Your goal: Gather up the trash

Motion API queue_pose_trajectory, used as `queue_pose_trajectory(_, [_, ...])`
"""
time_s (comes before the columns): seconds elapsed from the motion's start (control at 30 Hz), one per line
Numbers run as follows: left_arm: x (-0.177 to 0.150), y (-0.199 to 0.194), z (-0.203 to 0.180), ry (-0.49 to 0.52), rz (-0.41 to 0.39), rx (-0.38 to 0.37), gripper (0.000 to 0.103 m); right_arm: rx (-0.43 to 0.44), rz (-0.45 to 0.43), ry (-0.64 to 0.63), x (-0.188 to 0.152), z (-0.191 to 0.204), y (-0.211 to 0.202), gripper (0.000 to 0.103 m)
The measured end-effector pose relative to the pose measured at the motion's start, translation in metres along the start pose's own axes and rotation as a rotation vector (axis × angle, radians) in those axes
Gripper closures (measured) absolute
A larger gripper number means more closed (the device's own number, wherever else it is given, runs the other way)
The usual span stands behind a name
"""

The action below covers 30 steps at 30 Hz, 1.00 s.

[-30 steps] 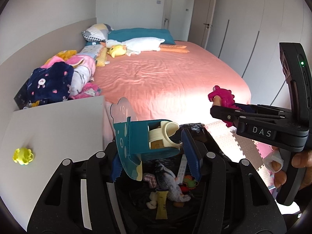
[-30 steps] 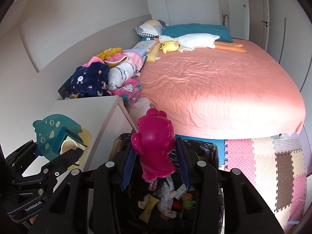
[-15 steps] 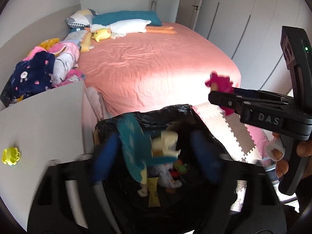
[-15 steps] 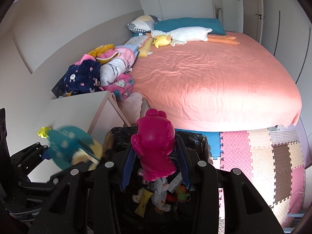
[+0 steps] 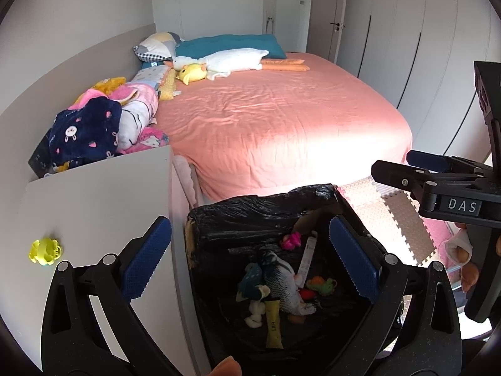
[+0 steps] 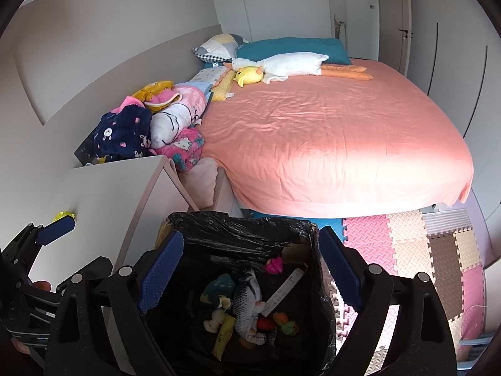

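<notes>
Since a second ago both toys have dropped: the left tongs [image 5: 250, 260] and right tongs [image 6: 250, 269] now gape empty right over the bin [image 5: 263, 210]. Left of the left tongs, on the worktop [image 5: 94, 206], lies the yellow clip [image 5: 45, 250], seemingly light, stiff plastic, best pinched across its middle.
</notes>
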State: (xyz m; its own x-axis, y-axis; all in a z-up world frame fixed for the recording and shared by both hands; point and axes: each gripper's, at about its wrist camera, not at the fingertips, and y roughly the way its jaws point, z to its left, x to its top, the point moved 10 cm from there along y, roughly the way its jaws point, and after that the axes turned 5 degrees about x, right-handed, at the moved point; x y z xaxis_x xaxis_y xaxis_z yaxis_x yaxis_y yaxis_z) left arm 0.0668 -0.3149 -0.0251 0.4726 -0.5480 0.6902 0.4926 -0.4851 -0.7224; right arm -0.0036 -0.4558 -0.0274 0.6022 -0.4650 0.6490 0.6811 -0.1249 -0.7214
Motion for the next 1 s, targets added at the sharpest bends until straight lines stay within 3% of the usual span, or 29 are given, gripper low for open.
queue_pose_trajectory(1.0, [0.0,-0.004,0.012,-0.064,-0.005,0.003,0.005,0.007,0.012,-0.007,-0.003,0.008,0.002,0.015])
